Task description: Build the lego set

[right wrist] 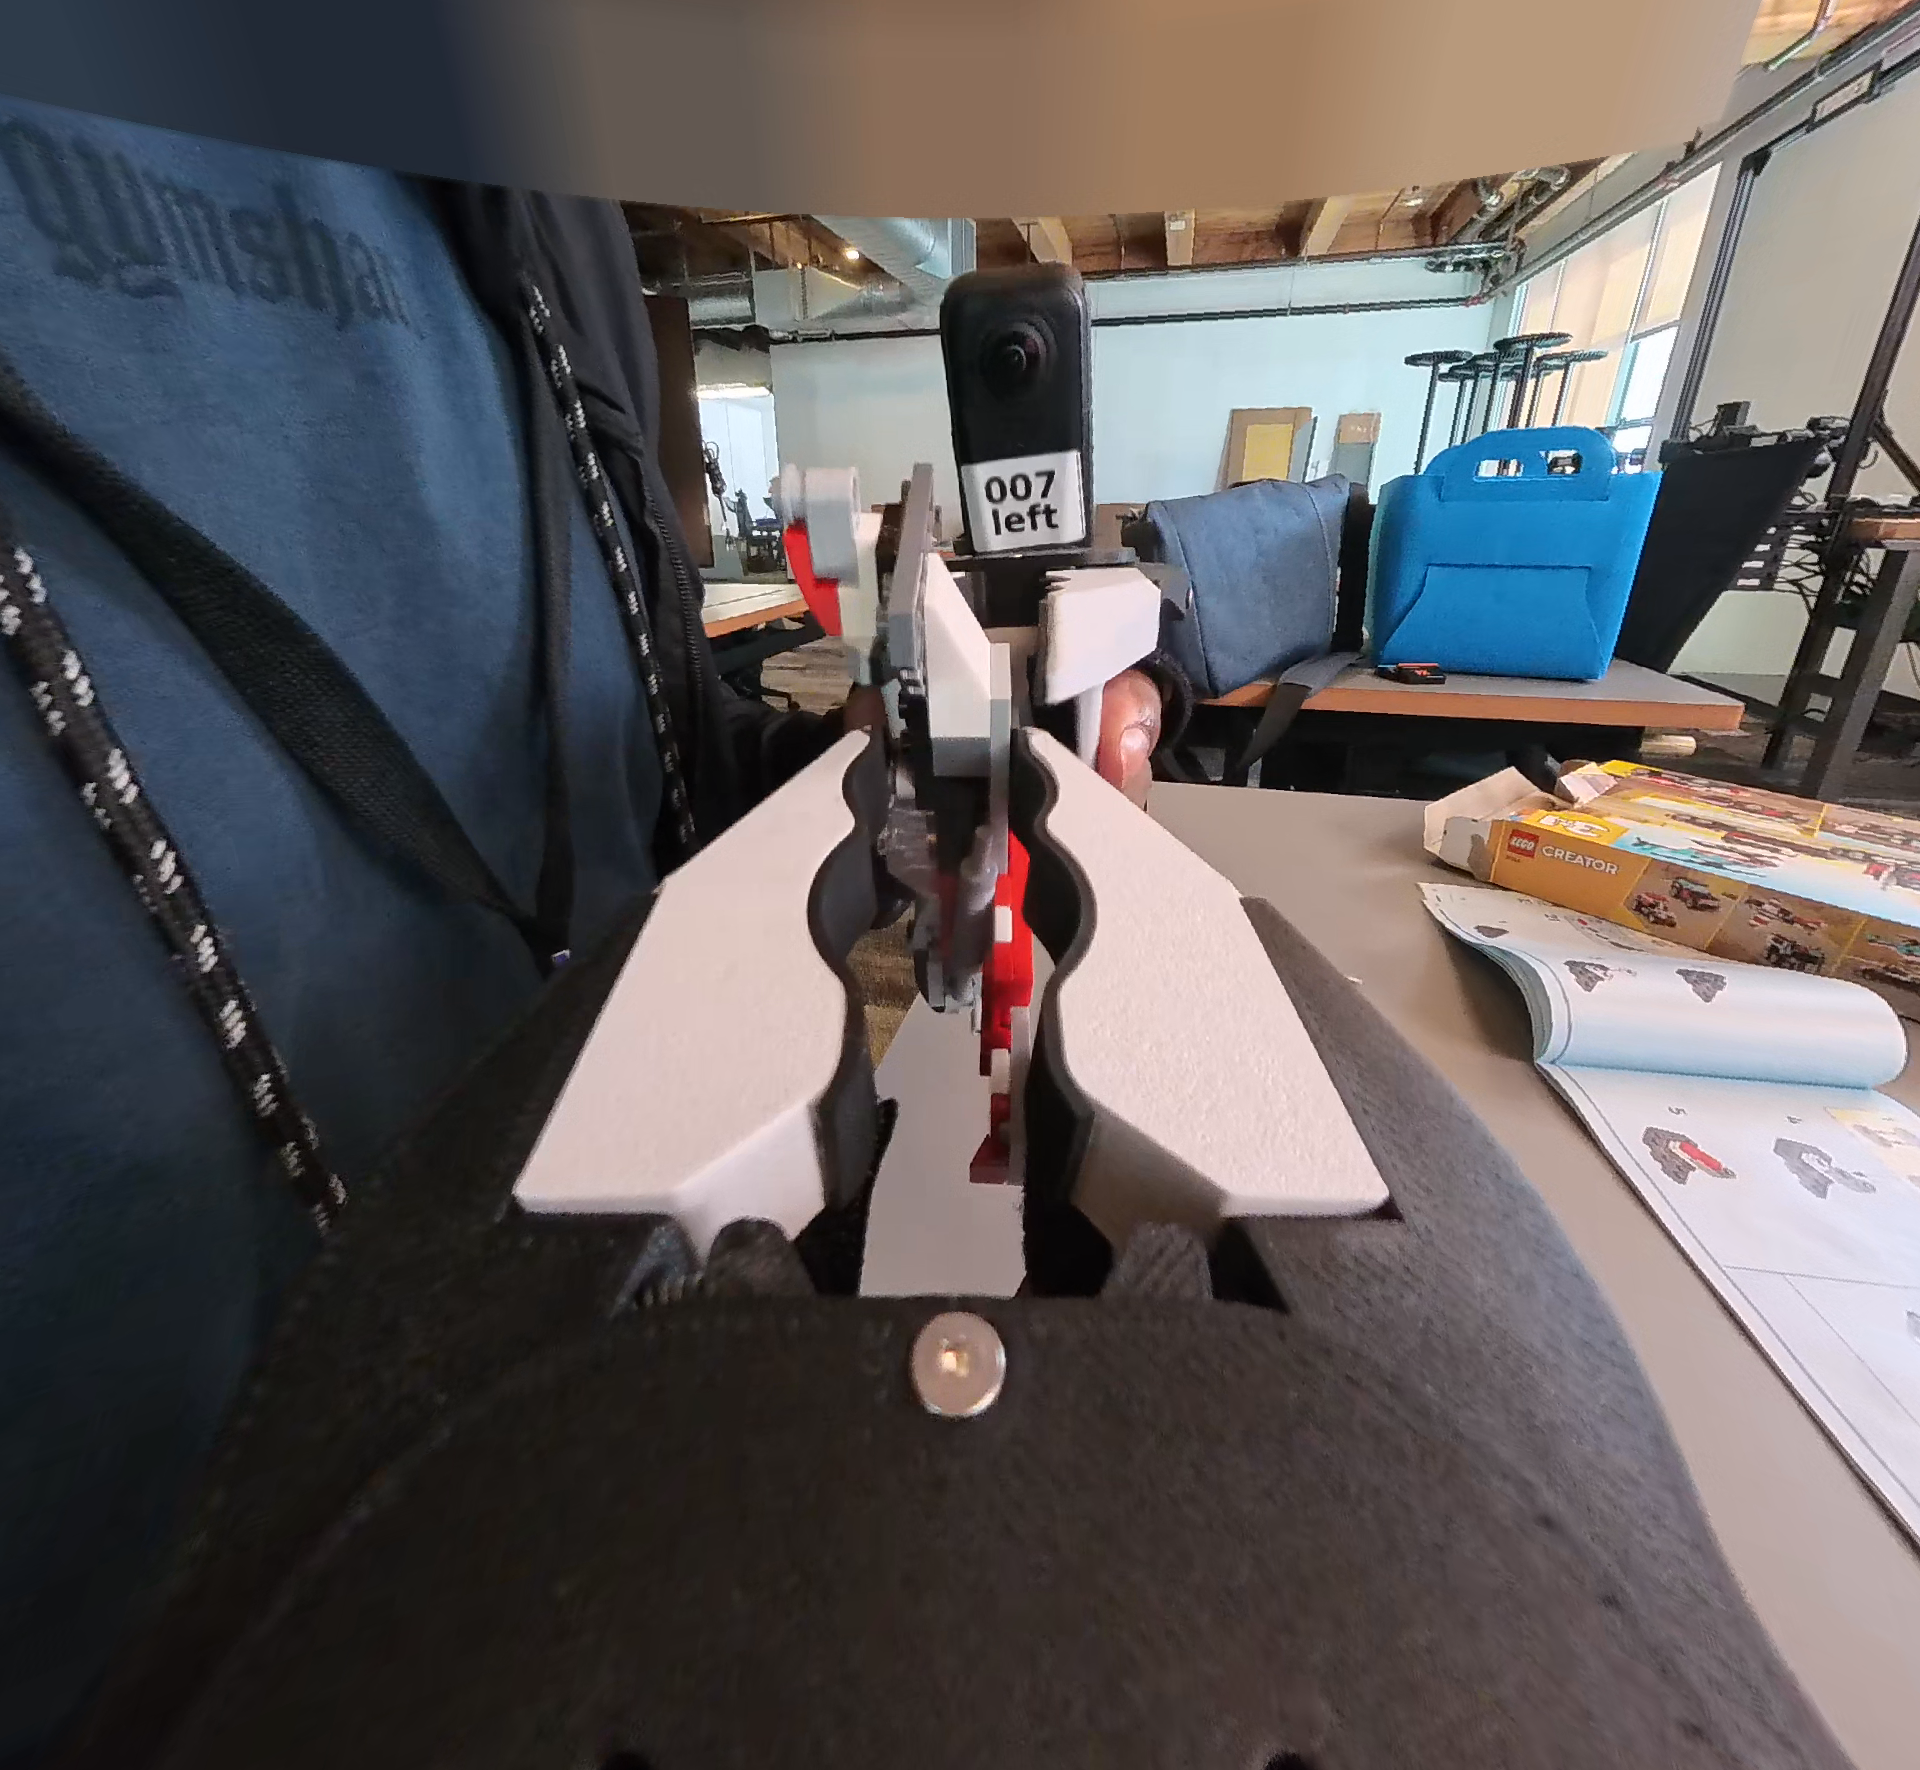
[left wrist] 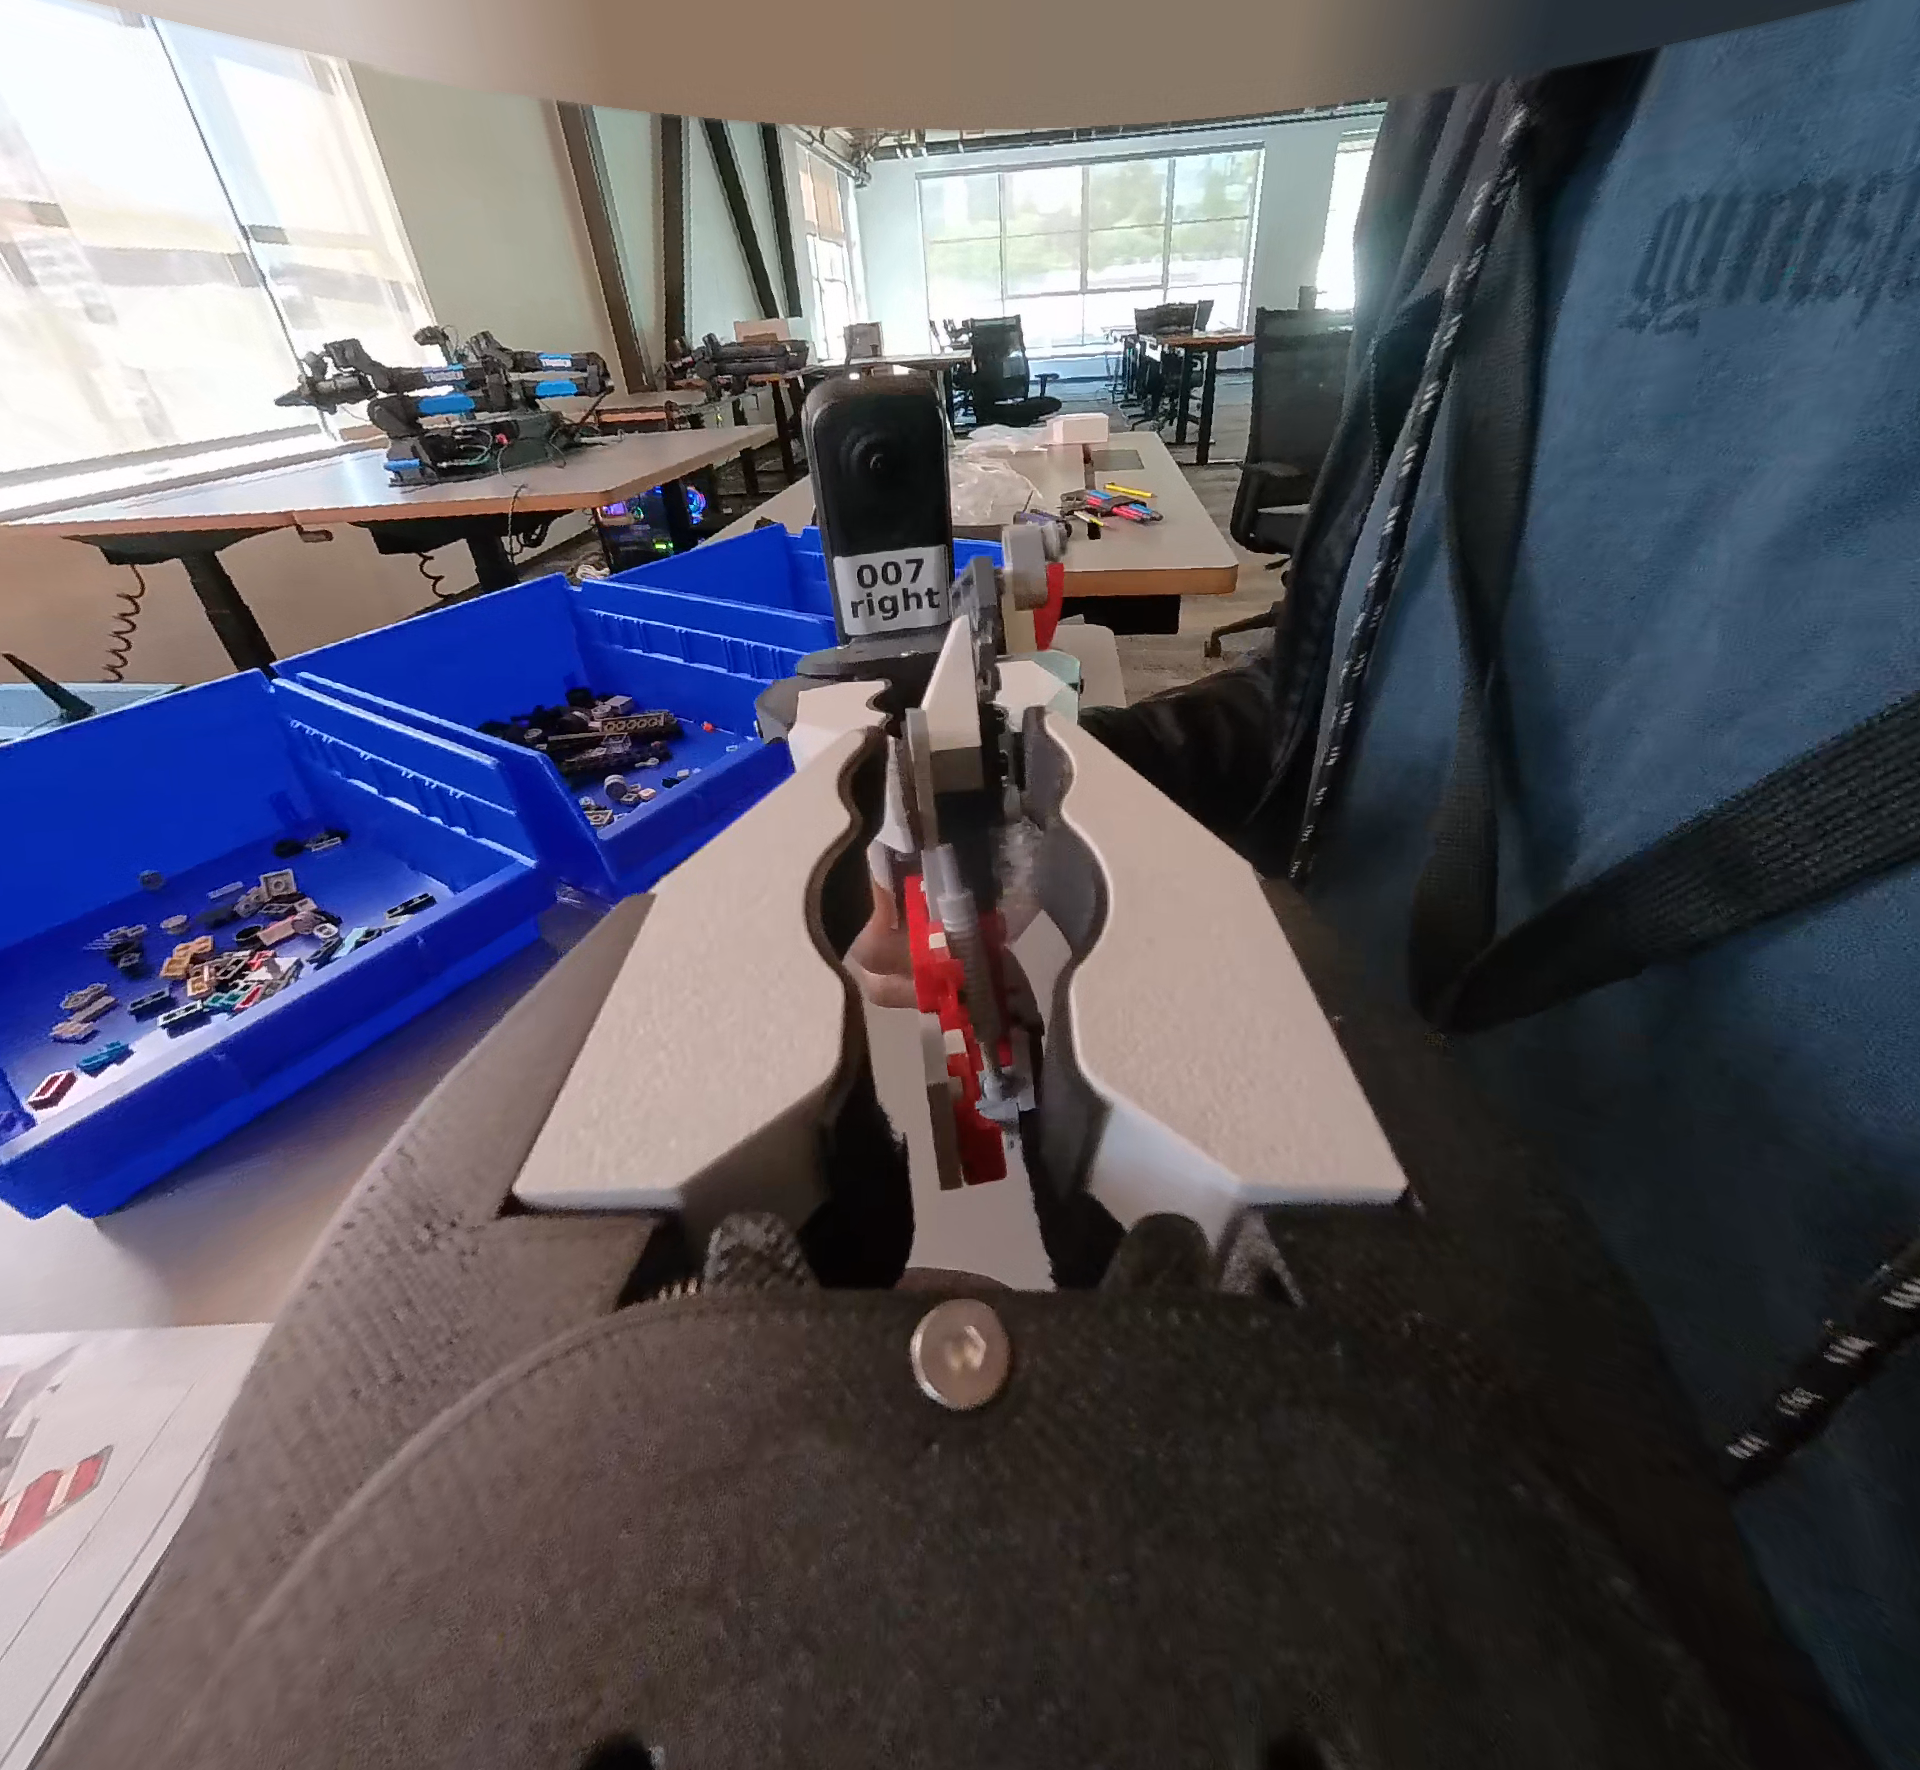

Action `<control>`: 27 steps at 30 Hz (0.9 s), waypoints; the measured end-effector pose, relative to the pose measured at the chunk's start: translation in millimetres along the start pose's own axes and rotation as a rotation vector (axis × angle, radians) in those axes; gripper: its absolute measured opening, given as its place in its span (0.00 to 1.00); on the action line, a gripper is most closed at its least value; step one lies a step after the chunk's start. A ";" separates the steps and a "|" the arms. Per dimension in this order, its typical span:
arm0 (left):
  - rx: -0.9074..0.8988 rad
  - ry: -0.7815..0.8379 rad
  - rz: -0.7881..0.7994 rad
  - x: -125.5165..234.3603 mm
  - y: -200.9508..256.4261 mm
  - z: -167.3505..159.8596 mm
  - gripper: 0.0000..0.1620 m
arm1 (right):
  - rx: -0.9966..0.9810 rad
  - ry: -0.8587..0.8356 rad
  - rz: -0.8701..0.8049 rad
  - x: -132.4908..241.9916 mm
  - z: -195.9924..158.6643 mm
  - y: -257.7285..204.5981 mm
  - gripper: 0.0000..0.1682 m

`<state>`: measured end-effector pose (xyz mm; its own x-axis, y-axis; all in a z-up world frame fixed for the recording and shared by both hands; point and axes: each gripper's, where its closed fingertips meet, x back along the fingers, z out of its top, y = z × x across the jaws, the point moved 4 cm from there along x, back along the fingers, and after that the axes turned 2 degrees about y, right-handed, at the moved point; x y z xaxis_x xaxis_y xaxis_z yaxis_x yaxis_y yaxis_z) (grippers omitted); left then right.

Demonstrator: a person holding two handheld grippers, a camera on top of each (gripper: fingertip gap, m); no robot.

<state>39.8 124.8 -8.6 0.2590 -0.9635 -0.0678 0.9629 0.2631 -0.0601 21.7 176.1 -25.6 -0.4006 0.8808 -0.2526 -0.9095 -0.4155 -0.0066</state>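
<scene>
A partly built lego model [left wrist: 951,972] of red, white and grey pieces is held up in the air in front of a person's chest, gripped from both sides. In the left wrist view my left gripper [left wrist: 956,744] is shut on it, and the right gripper's white fingers [left wrist: 831,723] face me just beyond. In the right wrist view my right gripper [right wrist: 945,744] is shut on the same model [right wrist: 1003,951], with the left gripper's fingers [right wrist: 1091,640] opposite. A grey arm with a red curved piece [right wrist: 816,567] sticks out at the model's top.
Blue bins [left wrist: 343,972] with loose lego pieces stand on the table to the left. An open instruction booklet [right wrist: 1714,1045] and the lego box [right wrist: 1683,847] lie on the table to the right. The person's blue hoodie [right wrist: 260,681] is close behind. A blue bag [right wrist: 1507,557] sits on a far table. Only a small space, under 4 cm, lies between the two pairs of fingers.
</scene>
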 end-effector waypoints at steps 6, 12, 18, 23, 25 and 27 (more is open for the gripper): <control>-0.002 -0.022 -0.001 -4.3 0.3 -1.4 0.13 | -0.007 0.000 0.006 -1.0 -1.6 -0.2 0.14; -0.009 -0.027 -0.001 -4.1 -0.5 -1.4 0.11 | -0.015 0.005 0.014 -1.4 -2.3 -0.5 0.14; -0.010 -0.021 0.027 -4.3 -1.5 -2.3 0.11 | -0.018 0.000 0.016 -0.4 -2.6 0.5 0.14; -0.017 -0.018 0.044 -4.4 -1.1 -2.9 0.06 | -0.023 -0.006 0.022 0.1 -3.0 0.6 0.14; -0.001 -0.019 0.042 -5.0 -1.1 -2.5 0.07 | -0.028 -0.002 0.019 0.7 -2.8 1.3 0.14; 0.040 -0.021 0.033 -5.9 -1.9 -2.6 0.11 | -0.035 0.001 0.011 2.3 -2.9 3.3 0.14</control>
<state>36.2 130.2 -10.7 0.2920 -0.9552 -0.0482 0.9559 0.2931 -0.0185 18.1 176.1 -29.0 -0.4106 0.8757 -0.2542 -0.9005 -0.4332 -0.0379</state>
